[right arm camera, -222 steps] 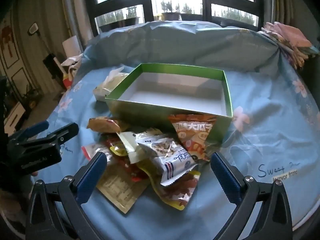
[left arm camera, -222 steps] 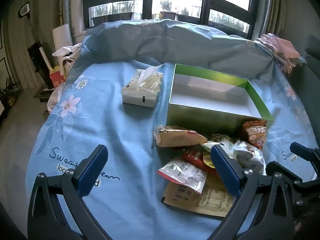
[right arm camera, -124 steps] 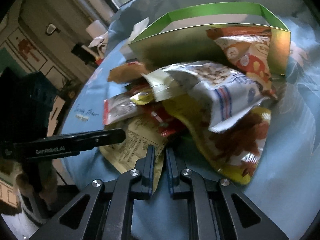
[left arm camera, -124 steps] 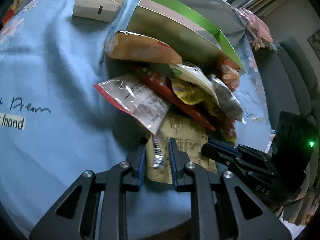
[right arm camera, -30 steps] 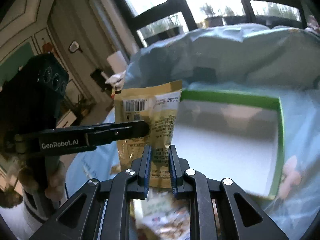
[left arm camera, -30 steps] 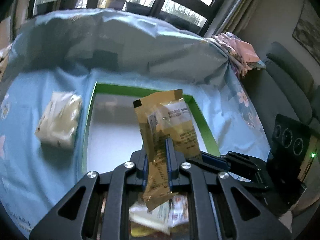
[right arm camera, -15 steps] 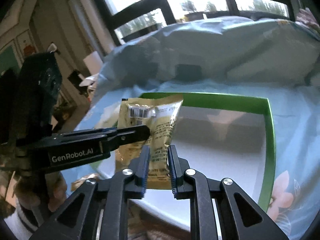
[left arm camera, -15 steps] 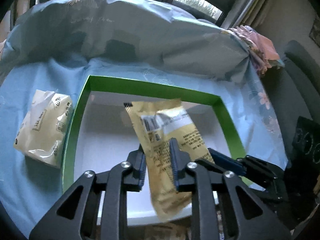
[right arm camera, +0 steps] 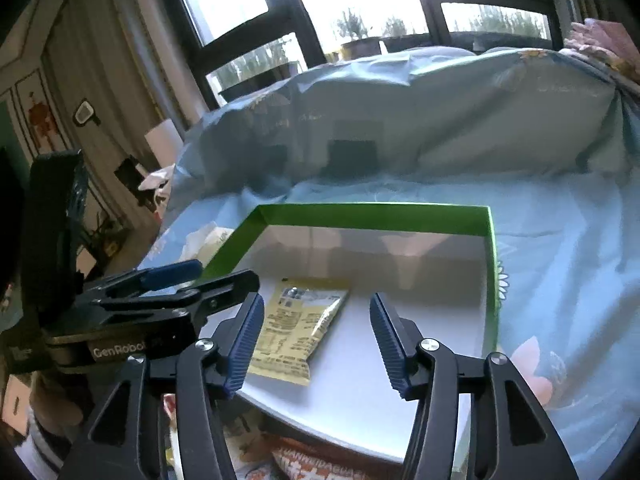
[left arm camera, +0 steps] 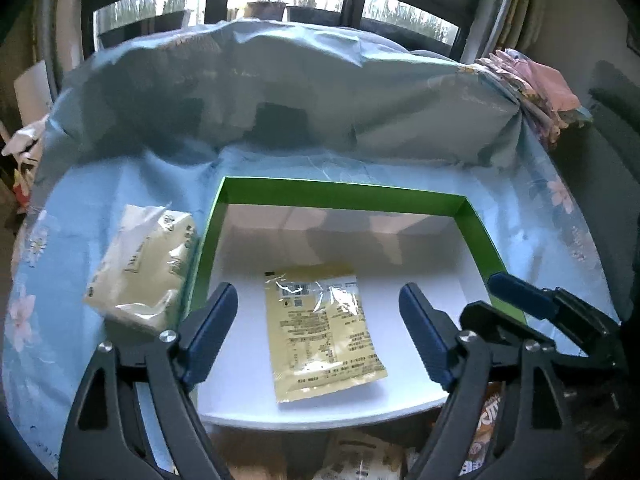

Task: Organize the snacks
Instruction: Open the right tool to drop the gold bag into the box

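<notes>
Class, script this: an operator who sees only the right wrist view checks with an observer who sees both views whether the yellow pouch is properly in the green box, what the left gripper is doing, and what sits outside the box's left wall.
Operator: Part of the pouch is hidden in my view. Is it fully down?
Observer: Yes. The left wrist view shows the whole yellow pouch lying flat on the white floor of the green box, touching no wall.
Operator: Is the left gripper open?
Observer: The left gripper has its jaws spread wide and holds nothing.
Operator: What is outside the left wall?
Observer: A tissue pack lies on the blue cloth, close beside that wall.
</notes>
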